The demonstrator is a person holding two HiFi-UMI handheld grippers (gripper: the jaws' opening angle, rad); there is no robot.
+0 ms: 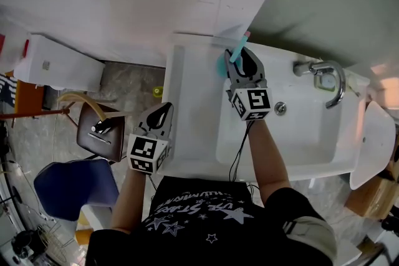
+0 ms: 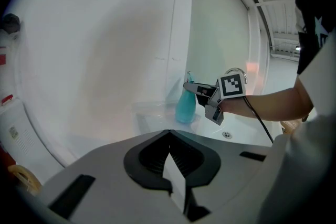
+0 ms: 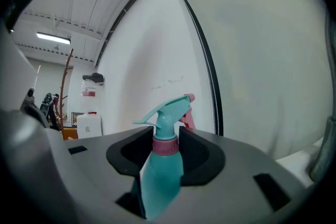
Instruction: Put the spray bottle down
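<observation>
Spray bottle [image 3: 163, 168] is standing upright in the jaws of the right gripper [image 1: 243, 61], which are clamping it on the teal shoulder just under the pink collar, with the trigger head rising above them. From the head view, the bottle is sitting at the back left corner of the basin [image 1: 293, 134], close to the wall [image 1: 156, 3] and well apart from the tap [image 1: 328, 75]. The left gripper view is showing its base at, or just above, the white tabletop [image 1: 193, 109] that surrounds the basin; contact cannot be confirmed from any of the 3 views. The left gripper [image 1: 162, 112] is hovering over the left edge of the tabletop, its jaws together with nothing between them, and is taking no part in this step. Judgement: the put-down is appearing close to complete, with release outstanding. Recommended practice: lower vertically until the base is bearing flat on the level strip behind the basin, not on the sloping lip, since a high grip on a narrow bottle is leaving it prone to tipping. Then part the jaws slowly and evenly, and draw the gripper straight back so that neither jaw is catching the trigger or collar.
</observation>
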